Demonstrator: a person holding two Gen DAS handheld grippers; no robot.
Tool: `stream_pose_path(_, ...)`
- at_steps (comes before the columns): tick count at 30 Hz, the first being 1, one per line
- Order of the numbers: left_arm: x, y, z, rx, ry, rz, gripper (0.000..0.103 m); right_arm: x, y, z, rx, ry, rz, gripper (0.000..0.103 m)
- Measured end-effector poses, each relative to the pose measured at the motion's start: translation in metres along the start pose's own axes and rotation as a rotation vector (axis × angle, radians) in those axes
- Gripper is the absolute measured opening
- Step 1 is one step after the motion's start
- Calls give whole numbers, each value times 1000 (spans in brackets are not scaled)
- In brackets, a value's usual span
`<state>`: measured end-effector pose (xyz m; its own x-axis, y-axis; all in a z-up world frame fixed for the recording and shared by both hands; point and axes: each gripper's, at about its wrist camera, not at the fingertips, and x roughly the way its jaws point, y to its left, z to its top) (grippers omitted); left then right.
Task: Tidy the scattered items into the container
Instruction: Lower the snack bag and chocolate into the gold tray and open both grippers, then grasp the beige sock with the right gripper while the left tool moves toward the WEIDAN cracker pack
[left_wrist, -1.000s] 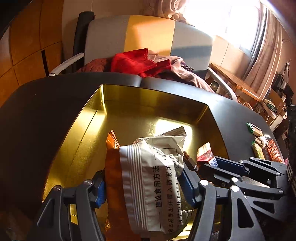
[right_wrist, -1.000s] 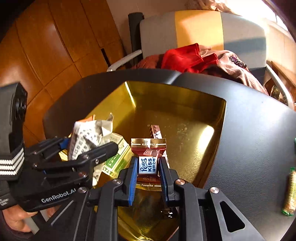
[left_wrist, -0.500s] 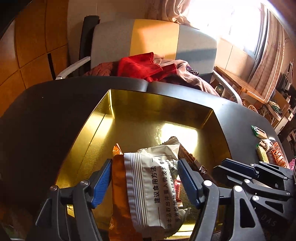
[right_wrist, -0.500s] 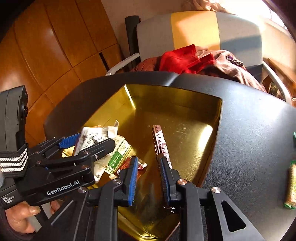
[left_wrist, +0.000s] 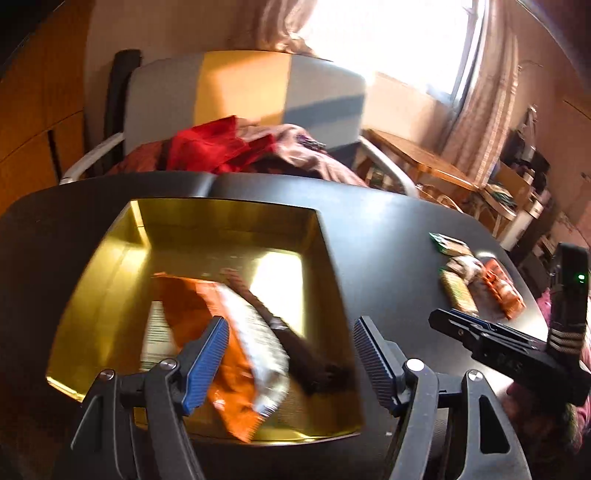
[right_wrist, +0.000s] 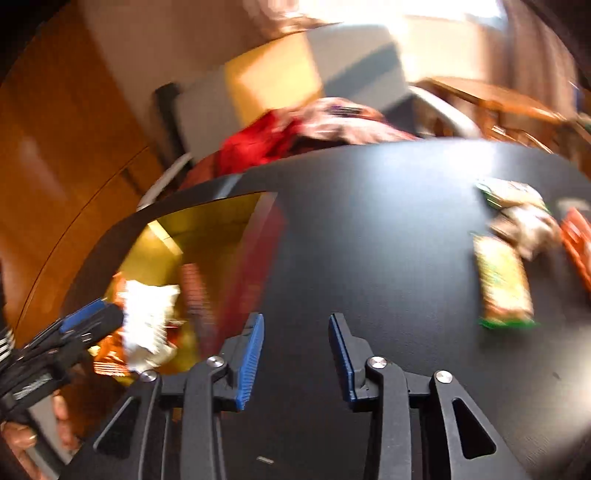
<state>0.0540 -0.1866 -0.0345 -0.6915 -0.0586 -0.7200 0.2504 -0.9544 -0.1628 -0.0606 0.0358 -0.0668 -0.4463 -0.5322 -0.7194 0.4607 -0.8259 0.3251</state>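
A gold tray sits sunk in the black table. An orange and white snack packet and a long dark bar lie inside it, blurred. My left gripper hangs open above the tray's near edge with nothing between its fingers. My right gripper is open and empty over the bare black table, right of the tray. Several loose snacks lie further right: a green and yellow bar, a pale wrapper and an orange packet. The same group shows in the left wrist view.
A grey and yellow chair with red and brown cloth piled on it stands behind the table. Wooden panelling lines the left. A wooden side table and clutter fill the far right. A hand holds the left gripper's handle.
Both grippers let go of their snacks into the tray and opened. The left one pulled back and up. The right one swung rightward over the black table toward the loose snacks.
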Motion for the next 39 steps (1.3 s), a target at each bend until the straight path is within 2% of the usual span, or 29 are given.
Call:
stream_pose_path(4,10,-44,-1,75,43,-80,72,-23,-54,-14,113,-32,-81,42)
stream_pose_path(6,16,-69,-2,121,65,-123,72,-36,-77,-22,154,-53,-125,49)
stream_pose_path(10,37,-122,-1,222,110,-172,72,-59,-119,-37,242,-91,-213,52)
stream_pose_path(15,76,-179,7,271,205,-236,72,-83,-154,-50,306,-129,-274,62)
stream_pose_path(18,102,-210,14,290,253,-250,72,-90,-166,-54,323,-142,-290,63)
stream_pose_path(26,160,-259,31,328,312,-204,72,-90,-192,-59,352,-138,-292,64)
stream_pose_path(29,177,-268,36,337,308,-158,72,-88,-199,-59,361,-131,-287,65)
stream_pose_path(31,187,-274,38,339,319,-155,72,-88,-203,-58,358,-131,-284,65)
stream_pose_path(33,194,-279,40,351,317,-137,72,-87,-204,-56,344,-135,-291,70)
stream_pose_path(39,214,-288,32,392,336,-74,72,-83,-208,-53,336,-131,-287,71)
